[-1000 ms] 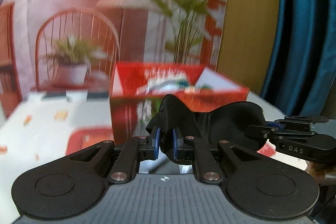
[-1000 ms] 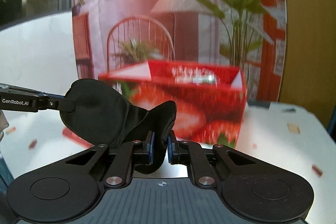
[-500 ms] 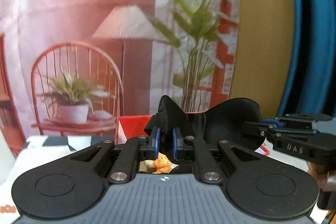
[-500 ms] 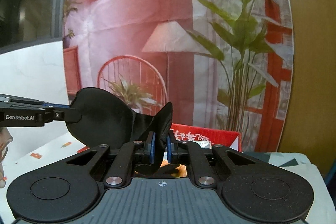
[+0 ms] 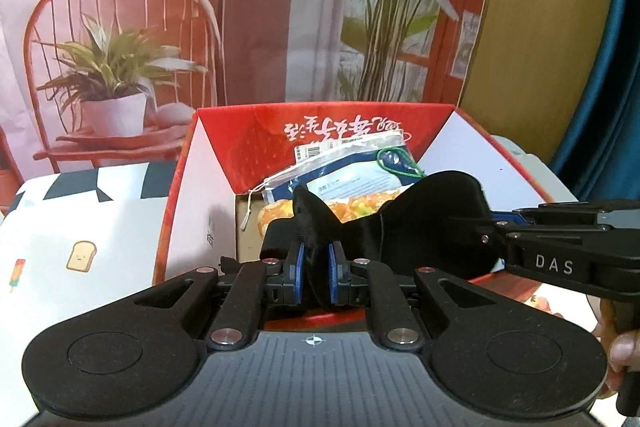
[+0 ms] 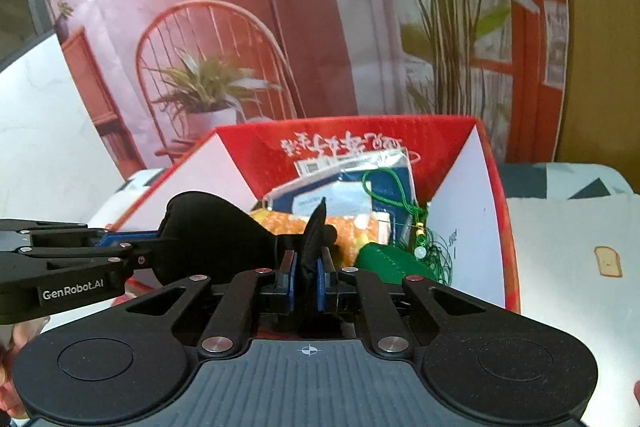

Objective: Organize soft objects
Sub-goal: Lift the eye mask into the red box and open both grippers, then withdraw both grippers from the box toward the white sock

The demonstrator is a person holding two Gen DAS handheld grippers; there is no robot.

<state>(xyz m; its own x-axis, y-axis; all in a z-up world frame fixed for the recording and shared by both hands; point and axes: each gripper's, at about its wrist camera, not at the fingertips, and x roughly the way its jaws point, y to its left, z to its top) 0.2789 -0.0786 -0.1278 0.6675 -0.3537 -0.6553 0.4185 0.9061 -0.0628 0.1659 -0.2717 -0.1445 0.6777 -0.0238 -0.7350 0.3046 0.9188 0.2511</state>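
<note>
Holding one end each, the left gripper [image 5: 314, 267] and the right gripper [image 6: 307, 277] pinch a black eye mask [image 5: 420, 223] flat between them, just above the open red box [image 5: 400, 123], likely so it drops in neatly.
</note>
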